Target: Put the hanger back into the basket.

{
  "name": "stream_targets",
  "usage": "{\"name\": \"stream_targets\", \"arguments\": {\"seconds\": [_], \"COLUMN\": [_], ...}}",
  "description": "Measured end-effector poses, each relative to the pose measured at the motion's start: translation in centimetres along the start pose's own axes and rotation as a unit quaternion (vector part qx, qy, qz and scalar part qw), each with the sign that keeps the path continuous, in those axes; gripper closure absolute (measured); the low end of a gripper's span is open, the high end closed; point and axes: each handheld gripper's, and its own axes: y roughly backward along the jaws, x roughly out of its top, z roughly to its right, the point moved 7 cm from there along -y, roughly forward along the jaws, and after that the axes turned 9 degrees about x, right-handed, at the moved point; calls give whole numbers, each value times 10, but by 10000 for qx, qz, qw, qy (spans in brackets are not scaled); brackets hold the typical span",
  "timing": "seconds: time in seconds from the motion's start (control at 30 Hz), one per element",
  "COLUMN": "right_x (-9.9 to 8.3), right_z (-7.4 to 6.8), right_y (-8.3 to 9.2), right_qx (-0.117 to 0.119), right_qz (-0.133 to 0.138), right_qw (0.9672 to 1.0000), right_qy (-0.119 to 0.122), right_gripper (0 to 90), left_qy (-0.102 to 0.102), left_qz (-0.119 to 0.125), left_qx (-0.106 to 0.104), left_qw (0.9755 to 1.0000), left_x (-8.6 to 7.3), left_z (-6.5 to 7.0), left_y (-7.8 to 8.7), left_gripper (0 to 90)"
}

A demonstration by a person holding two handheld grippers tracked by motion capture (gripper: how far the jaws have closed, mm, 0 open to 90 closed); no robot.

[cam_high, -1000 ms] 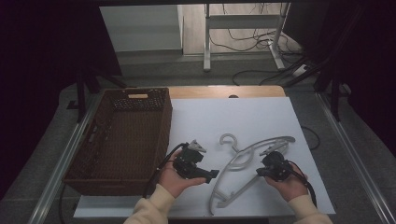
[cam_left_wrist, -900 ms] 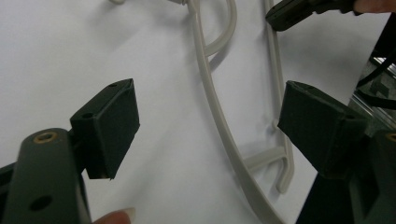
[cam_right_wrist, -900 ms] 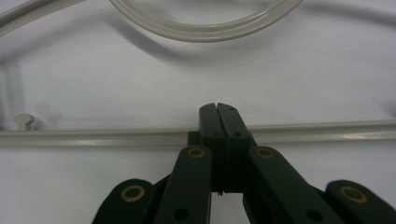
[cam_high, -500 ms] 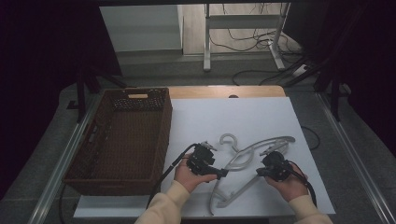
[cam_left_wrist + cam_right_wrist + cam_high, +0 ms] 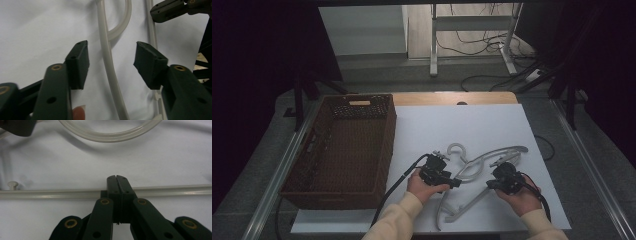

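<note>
A white plastic hanger [image 5: 477,162] lies flat on the white table. My left gripper [image 5: 457,182] is at the hanger's left shoulder. In the left gripper view, the hanger's curved arm [image 5: 107,50] runs between the two pads [image 5: 78,62] without touching either. These jaws have just been closing and still stand apart. My right gripper [image 5: 492,184] sits low on the hanger's straight bar. In the right gripper view, its jaws [image 5: 116,178] are pressed together with the bar [image 5: 50,194] pinched at their tips. The hook's loop [image 5: 110,136] lies beyond them.
A brown wicker basket [image 5: 382,165] stands along the table's left side, close to my left forearm. Bare white tabletop [image 5: 492,120] stretches beyond the hanger. Stand legs and cables lie on the floor behind the table.
My left hand has slid right and down to the hanger, and its jaws have narrowed around the hanger's arm. The right hand and the hanger have stayed put.
</note>
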Motion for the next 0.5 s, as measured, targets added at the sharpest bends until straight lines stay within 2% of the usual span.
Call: {"name": "stream_targets", "arguments": {"seconds": [0.13, 0.2, 0.3, 0.33, 0.5], "right_x": [0, 0, 0, 0, 0], "right_z": [0, 0, 0, 0, 0], "right_y": [0, 0, 0, 1, 0], "right_qx": [9, 13, 12, 11, 13], "right_qz": [1, 2, 2, 15, 16], "right_qw": [10000, 10000, 10000, 10000, 10000], "right_qy": [-1, -12, -13, -22, -21], "right_gripper": [897, 897, 897, 897, 897], "left_qy": [2, 46, 43, 60, 66], "left_qz": [-97, -115, -163, -174, -202], "left_qx": [-73, -186, -140, -118, 31], "left_qw": [9999, 9998, 9998, 9998, 9998], "left_x": [-1, -1, -1, -2, -2], "left_z": [1, 2, 0, -1, -3], "left_y": [-5, -6, -9, -11, -13], "left_gripper": [546, 599, 660, 706, 776]}}
